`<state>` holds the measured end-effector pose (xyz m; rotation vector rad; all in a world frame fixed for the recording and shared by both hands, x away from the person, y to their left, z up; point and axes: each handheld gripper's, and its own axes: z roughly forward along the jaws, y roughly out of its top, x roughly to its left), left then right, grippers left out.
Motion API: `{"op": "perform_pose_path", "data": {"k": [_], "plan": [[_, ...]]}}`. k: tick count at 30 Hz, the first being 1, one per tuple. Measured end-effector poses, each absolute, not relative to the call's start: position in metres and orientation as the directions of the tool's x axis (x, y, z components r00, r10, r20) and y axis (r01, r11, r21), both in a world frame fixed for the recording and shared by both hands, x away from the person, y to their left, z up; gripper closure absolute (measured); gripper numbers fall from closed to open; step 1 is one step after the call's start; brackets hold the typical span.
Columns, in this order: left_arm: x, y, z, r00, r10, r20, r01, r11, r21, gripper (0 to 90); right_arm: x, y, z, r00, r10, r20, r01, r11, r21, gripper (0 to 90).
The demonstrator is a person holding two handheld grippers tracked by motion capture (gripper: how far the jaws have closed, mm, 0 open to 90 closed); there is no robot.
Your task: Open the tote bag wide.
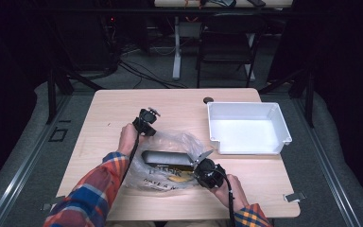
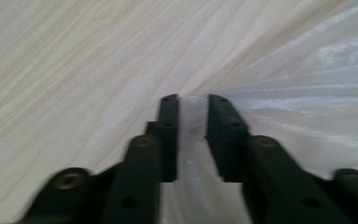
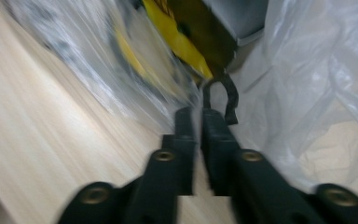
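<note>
High view, items listed left to right: a light wooden table bearing all items; the person's left hand in a plaid sleeve, carrying the left gripper at the far left edge of a clear plastic bag; the bag lying crumpled at the table's middle near the front edge, with a dark grey oblong pack and a yellow-printed item showing through the film; the right gripper at the bag's right side, borne by the right hand; an empty white plastic bin at the right rear of the table, just beside the bag but apart from it; a small dark round object behind the bin's left corner. Left gripper view: black jaws stand slightly parted with a fold of the bag film running between them; whether the pads press on it cannot be told. Right gripper view, blurred: jaws nearly together with a thin fold of film in the narrow gap, apparently pinched; the yellow item lies just beyond the tips.
</note>
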<state>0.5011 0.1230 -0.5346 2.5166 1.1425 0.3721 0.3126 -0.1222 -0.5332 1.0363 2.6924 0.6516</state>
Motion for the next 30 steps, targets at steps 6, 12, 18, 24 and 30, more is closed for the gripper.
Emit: {"op": "perform_pose_path", "data": {"k": [6, 12, 18, 24, 30], "plan": [[0.492, 0.139, -0.498, 0.639, 0.768, 0.030, 0.666, -0.573, 0.479, 39.4, 0.306, -0.122, -0.510, -0.757, 0.654, -0.005, 0.550, 0.640, 0.537, 66.7], [0.464, 0.155, -0.459, 0.668, 0.744, -0.012, 0.631, -0.558, 0.539, 28.3, 0.294, -0.123, -0.483, -0.752, 0.659, -0.032, 0.494, 0.595, 0.634, 55.4], [0.410, 0.172, -0.435, 0.717, 0.696, -0.041, 0.580, -0.564, 0.588, 24.1, 0.296, -0.125, -0.472, -0.662, 0.729, -0.175, 0.462, 0.581, 0.670, 54.3], [0.369, 0.187, -0.438, 0.735, 0.678, -0.034, 0.577, -0.598, 0.557, 22.7, 0.319, -0.129, -0.492, -0.619, 0.767, -0.167, 0.545, 0.573, 0.612, 56.6], [0.367, 0.199, -0.468, 0.706, 0.707, -0.039, 0.620, -0.590, 0.518, 44.2, 0.338, -0.128, -0.511, -0.609, 0.778, -0.156, 0.578, 0.570, 0.584, 77.8]]}}
